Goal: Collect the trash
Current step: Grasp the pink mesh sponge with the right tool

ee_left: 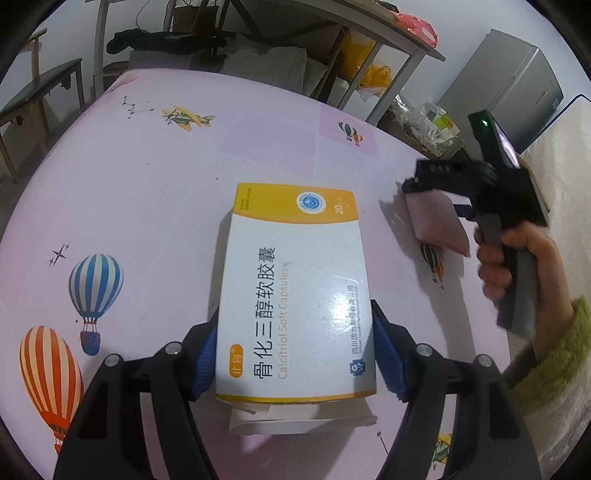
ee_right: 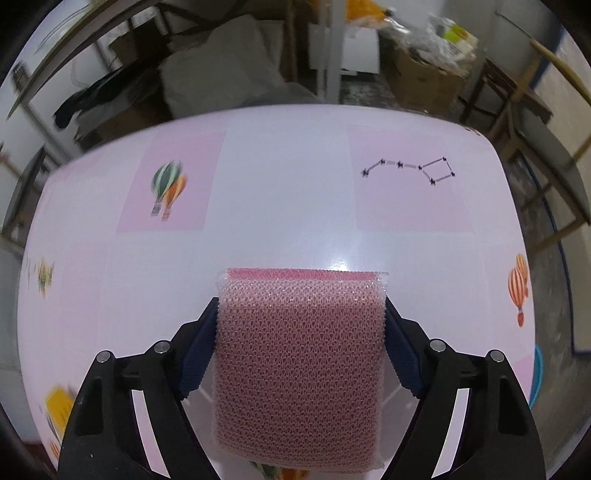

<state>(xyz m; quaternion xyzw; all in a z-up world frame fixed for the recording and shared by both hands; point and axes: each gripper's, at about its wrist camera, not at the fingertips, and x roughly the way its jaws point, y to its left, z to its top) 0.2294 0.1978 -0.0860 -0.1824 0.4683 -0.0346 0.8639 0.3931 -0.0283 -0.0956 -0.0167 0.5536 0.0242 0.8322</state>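
Note:
A white and yellow medicine box [ee_left: 295, 266] labelled "Calcitriol Soft Capsules" lies flat over the pink table [ee_left: 147, 192]. My left gripper [ee_left: 295, 310] is shut on its near end, blue pads [ee_left: 205, 350] against both long sides. A folded paper leaflet [ee_left: 295, 417] sticks out of the box's near end. My right gripper [ee_right: 301, 301] is shut on a pink mesh sponge [ee_right: 299, 362], which fills the gap between its pads. In the left wrist view that sponge [ee_left: 439, 221] hangs just over the table's right side, with a hand [ee_left: 509, 258] on the gripper's handle.
The tablecloth has printed balloons [ee_left: 96, 288] and planes. Beyond its far edge stand a wooden desk [ee_left: 369, 33], a grey fridge [ee_left: 517, 81], a cardboard box of wrappers [ee_right: 428, 70] and chairs [ee_left: 40, 88]. A green sleeve [ee_left: 554, 362] comes in at the right.

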